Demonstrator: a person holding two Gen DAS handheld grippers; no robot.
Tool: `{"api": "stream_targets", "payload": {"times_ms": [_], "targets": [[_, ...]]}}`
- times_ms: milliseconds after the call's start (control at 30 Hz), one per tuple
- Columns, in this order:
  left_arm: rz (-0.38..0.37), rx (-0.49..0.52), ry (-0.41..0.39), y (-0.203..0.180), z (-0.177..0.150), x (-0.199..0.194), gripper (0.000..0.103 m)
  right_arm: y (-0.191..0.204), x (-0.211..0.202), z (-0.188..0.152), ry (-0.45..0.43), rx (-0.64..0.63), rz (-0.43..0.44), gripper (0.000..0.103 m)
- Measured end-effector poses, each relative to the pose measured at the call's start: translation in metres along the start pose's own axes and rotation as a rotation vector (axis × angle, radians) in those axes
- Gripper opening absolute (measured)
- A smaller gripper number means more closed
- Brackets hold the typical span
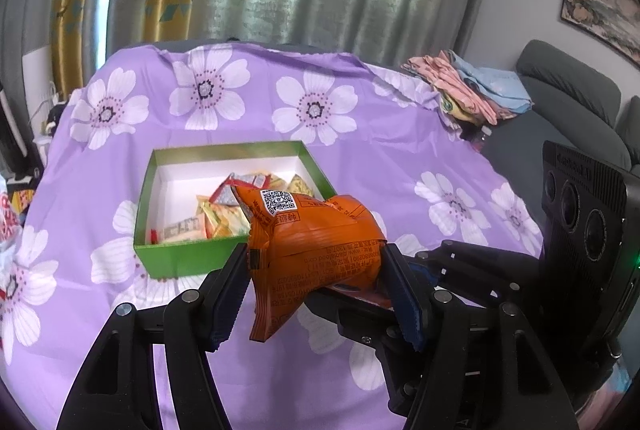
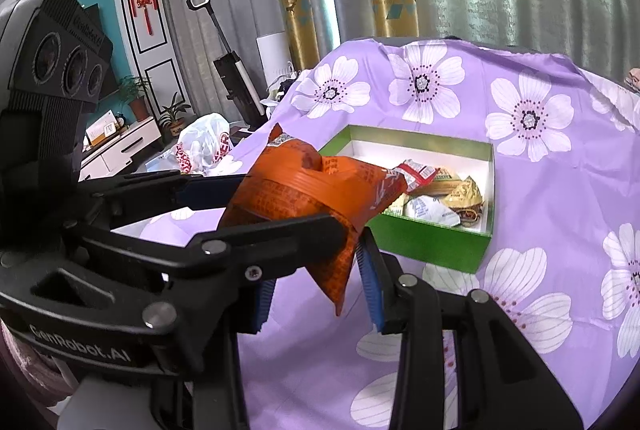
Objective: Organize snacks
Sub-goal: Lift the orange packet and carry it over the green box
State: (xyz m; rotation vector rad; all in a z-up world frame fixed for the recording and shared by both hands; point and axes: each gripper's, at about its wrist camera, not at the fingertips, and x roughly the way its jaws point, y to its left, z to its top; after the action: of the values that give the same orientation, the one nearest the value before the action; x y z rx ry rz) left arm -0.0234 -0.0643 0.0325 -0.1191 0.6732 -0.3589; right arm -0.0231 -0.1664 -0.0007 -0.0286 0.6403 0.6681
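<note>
**K:** Purple floral cloth [image 1: 360, 157] over the desk, curtains behind, green box [image 1: 192, 262] mid-desk with small wrapped snacks [image 1: 224, 218] already inside. Orange packet [image 1: 320, 250] is in the air just short of the box's near wall.

**R:** Who's got it?

**K:** Both. Left tool [image 1: 316, 270] is clenched across the packet's bulge. Right tool [image 2: 316, 282] has its fingers either side of the lower tail; can't tell if it's actually pinching or just loose around it.

**R:** Risks?

**K:** Two tools on one crinkly bag: pull apart and it tears, or slips out of the weaker grip. Release too early and it lands on the cloth, or clips the box's near wall.

**R:** View differences?

**K:** Left wrist shows the QR label, the folded clothes [image 1: 472, 89] at the far corner and the sofa [image 1: 568, 101]. Right wrist shows the packet's tail hanging low, a plastic bag [image 2: 204, 145] off the desk edge and the TV wall.
</note>
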Motion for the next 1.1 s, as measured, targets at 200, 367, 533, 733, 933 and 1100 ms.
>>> {"api": "stream_targets", "payload": {"times_ms": [200,367,533,733,933,1100], "targets": [[-0.024,-0.006,-0.018,0.008,0.022,0.011,0.066,-0.007,0.006,0.017,-0.014,-0.018,-0.013,0.039],[-0.024,-0.004,-0.035,0.019,0.045,0.034,0.066,-0.023,0.022,0.036,-0.027,-0.017,-0.033,0.039],[-0.038,-0.049,-0.009,0.044,0.064,0.076,0.066,-0.046,0.053,0.053,-0.011,-0.001,-0.037,0.039],[-0.018,-0.074,0.058,0.062,0.07,0.128,0.066,-0.077,0.103,0.058,0.053,0.015,-0.05,0.04],[-0.02,-0.119,0.136,0.074,0.064,0.165,0.066,-0.102,0.14,0.051,0.142,0.059,-0.053,0.041],[-0.005,-0.127,0.172,0.077,0.06,0.175,0.066,-0.108,0.154,0.045,0.195,0.081,-0.066,0.046]]}}
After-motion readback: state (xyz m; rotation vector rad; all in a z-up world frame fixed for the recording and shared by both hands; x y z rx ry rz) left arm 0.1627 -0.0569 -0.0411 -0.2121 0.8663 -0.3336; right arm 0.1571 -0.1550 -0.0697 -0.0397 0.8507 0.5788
